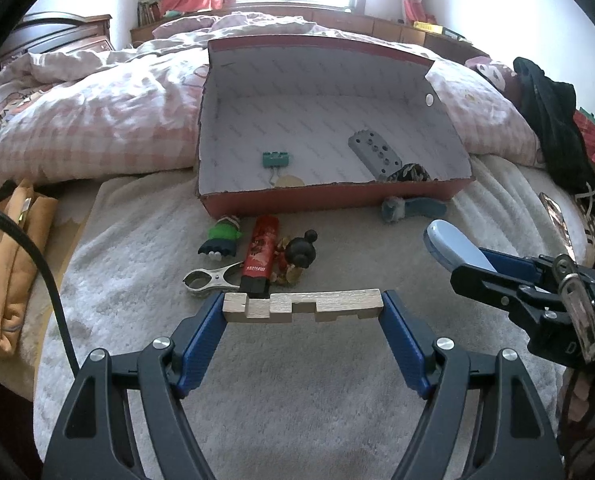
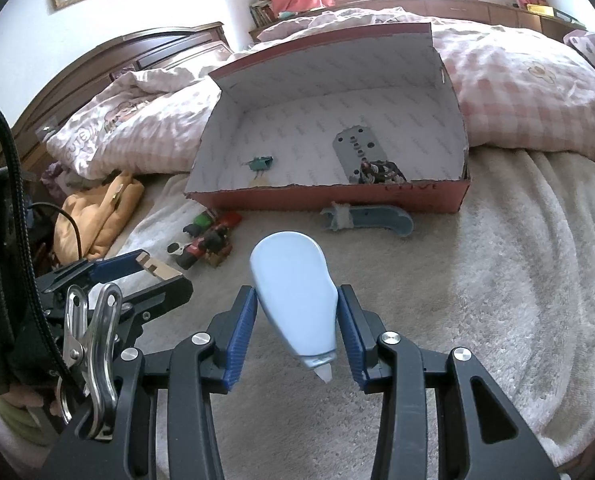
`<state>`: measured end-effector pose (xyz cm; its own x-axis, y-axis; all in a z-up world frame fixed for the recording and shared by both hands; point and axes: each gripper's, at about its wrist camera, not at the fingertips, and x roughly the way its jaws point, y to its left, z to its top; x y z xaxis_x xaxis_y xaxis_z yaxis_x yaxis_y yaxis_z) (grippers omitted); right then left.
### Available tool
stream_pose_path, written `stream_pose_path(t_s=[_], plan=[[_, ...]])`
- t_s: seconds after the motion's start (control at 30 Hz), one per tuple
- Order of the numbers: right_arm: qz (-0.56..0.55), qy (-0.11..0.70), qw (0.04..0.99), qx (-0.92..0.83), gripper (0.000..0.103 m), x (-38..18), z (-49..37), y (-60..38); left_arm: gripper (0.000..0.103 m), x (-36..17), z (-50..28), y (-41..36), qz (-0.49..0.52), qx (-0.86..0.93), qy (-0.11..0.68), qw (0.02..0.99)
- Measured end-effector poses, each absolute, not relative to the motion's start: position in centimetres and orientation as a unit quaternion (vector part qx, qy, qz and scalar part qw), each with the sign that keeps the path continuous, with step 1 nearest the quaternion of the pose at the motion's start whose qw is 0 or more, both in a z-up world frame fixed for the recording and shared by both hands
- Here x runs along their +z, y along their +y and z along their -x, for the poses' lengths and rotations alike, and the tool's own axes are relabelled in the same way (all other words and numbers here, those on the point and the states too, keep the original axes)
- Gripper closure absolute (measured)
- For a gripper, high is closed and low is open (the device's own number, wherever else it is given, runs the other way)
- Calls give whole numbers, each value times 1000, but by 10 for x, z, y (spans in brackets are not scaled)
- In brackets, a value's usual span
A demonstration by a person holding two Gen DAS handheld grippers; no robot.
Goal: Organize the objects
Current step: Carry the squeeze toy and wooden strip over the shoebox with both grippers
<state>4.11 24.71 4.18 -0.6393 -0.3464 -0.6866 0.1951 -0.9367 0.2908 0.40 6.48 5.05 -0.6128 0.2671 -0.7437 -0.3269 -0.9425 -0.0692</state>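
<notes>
My left gripper is shut on a notched wooden block, held crosswise above the blanket. My right gripper is shut on a pale blue correction-tape dispenser, its white tip pointing back at me; the dispenser also shows at the right of the left wrist view. Ahead stands an open red box with a white lining. Inside it lie a green binder clip, a grey perforated plate and a patterned bundle. In the right wrist view the left gripper is at the lower left.
Before the box lie a green figure, a red tube, a black-eared figurine, a metal clamp and a blue-grey tool. Pink checked bedding surrounds the box; an orange cloth lies left, dark clothes right.
</notes>
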Motion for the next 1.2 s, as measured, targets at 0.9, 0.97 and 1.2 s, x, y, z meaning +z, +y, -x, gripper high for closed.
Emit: stream_pose_path(t_s=[0.9,0.97,1.2], plan=[[-395,-89,142,-903,61,43,-31,247,26,60,9,67,394,903,34,168],[-394,-89,140,-904,61,44,-30,247,26,61,11,67,393,904,32,168],[-390,-84,134,-907,61,51,-26,250,26,64,20,68,388,906,24,168]])
